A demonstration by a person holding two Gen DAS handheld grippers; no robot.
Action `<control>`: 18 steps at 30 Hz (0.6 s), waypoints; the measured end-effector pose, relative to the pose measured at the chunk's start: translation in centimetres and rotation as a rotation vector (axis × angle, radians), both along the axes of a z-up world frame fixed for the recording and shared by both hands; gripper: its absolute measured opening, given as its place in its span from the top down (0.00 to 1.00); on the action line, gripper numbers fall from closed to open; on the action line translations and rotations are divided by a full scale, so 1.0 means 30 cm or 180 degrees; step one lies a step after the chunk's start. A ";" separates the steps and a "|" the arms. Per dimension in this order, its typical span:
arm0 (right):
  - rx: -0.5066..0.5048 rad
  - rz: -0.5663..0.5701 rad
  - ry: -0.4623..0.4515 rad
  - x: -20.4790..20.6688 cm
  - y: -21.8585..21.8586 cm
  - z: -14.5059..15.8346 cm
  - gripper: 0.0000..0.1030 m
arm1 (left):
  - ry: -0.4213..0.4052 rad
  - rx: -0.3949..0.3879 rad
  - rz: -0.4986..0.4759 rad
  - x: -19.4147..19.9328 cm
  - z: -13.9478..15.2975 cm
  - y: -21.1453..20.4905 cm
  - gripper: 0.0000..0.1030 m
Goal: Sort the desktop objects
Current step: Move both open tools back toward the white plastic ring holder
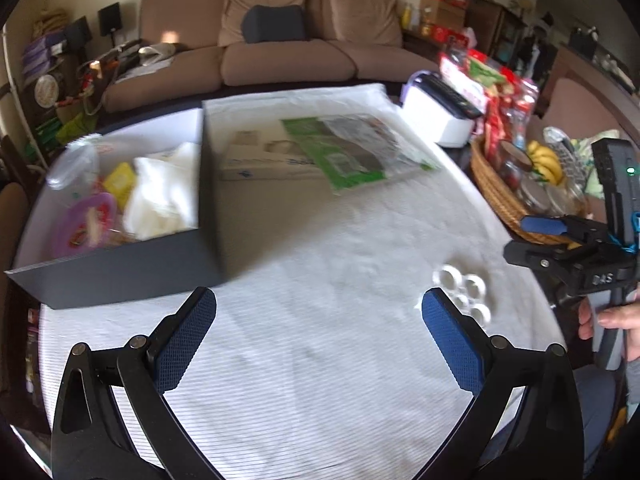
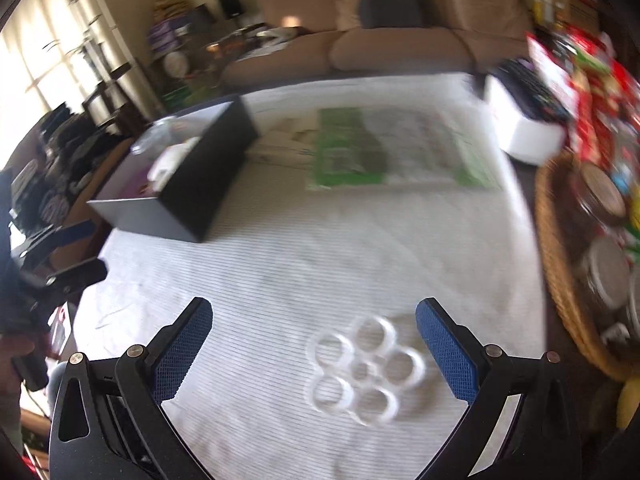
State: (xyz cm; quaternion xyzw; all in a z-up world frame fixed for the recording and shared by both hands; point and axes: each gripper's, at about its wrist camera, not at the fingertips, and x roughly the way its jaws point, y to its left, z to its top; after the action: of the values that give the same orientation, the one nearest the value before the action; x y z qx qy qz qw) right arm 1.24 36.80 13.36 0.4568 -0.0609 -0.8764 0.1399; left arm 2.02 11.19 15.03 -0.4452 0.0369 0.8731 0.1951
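Although blur softens both views, the dark storage box [image 1: 120, 272] at the far left of the white tablecloth [image 2: 320, 248] already holds a cloth and small items. Nearer, the white plastic six-ring holder [image 2: 362, 370] lies flat on the cloth, probably light, thin, flexible and a little slick, so pinching one outer ring edge looks best. Over it, the right gripper [image 2: 314, 348] stands wide open, empty, touching nothing. Equally wide and empty, the left gripper [image 1: 320, 336] hangs beside the rings.
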 end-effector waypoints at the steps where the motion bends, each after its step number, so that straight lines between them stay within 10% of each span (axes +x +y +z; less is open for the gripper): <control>1: -0.0010 -0.0067 -0.0026 0.004 0.036 -0.018 0.00 | -0.0050 0.0016 -0.0022 0.005 -0.024 0.032 0.00; 13: 0.0299 -0.0348 -0.0214 0.015 0.165 -0.230 0.01 | -0.0539 0.0088 -0.0007 0.004 -0.353 0.298 0.00; 18: 0.0466 -0.0318 -0.0316 -0.008 0.187 -0.278 0.43 | -0.0599 0.0022 -0.0010 -0.035 -0.403 0.344 0.14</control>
State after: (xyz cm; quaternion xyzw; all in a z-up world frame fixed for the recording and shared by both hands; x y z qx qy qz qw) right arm 0.99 42.42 5.02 0.5050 -0.0263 -0.8607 0.0591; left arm 0.98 21.52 2.93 -0.5245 0.0161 0.8273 0.2006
